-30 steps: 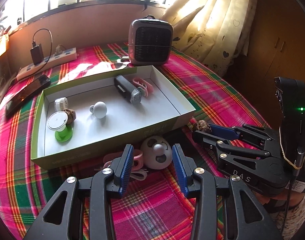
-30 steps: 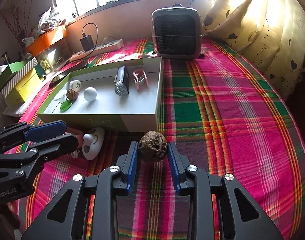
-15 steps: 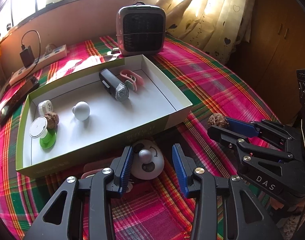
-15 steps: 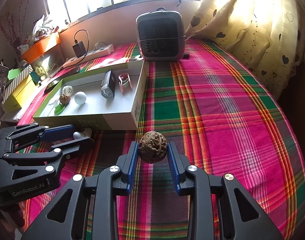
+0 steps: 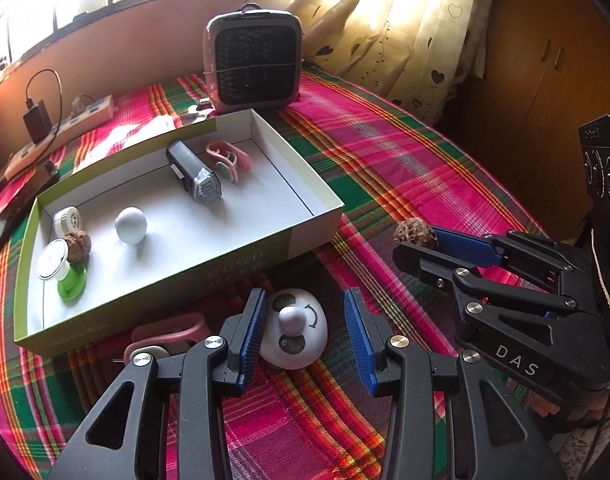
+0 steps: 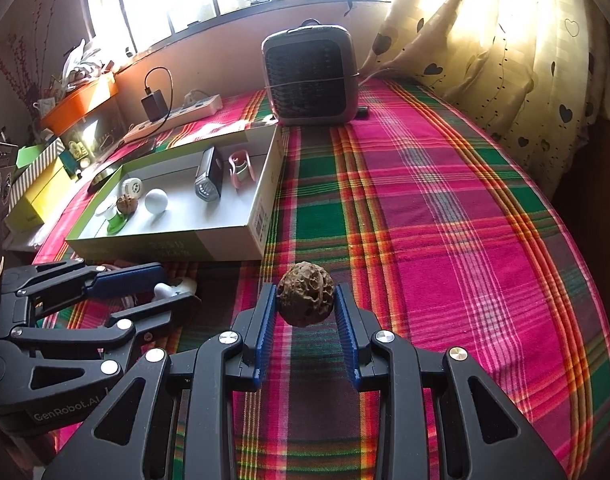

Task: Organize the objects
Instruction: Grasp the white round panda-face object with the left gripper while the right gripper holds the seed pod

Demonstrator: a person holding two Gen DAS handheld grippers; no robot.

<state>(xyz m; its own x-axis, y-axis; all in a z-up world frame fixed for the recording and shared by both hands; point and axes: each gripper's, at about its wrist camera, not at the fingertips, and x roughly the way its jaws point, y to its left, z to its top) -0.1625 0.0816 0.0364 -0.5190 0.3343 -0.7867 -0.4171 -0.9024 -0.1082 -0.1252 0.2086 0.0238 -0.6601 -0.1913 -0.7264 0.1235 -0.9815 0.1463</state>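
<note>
Two views catalogued.

Left wrist view: left gripper [image 5: 303, 334], jaws open, straddling a white panda-face knob [image 5: 295, 334] that lies on the plaid-covered surface [image 5: 405, 168] just in front of the shallow box [image 5: 241, 268]; the left pad is close against it, the right pad apart. A pink clip [image 5: 165, 336] lies just left of the panda knob. Box contents: dark torch [image 5: 195, 178], pink clip [image 5: 229, 160], white ball [image 5: 131, 225], walnut [image 5: 77, 243], white cap on green base [image 5: 63, 270], small white round piece [image 5: 67, 220]. Right gripper [image 5: 421, 246] to the right, a walnut [image 5: 413, 233] at its tip.

Right wrist view: right gripper [image 6: 305, 300], jaws closed on the walnut [image 6: 305, 299], held above the cloth, right of the box [image 6: 261, 216]. Left gripper [image 6: 173, 290] lower left. Grey heater [image 6: 311, 80] behind the box.
</note>
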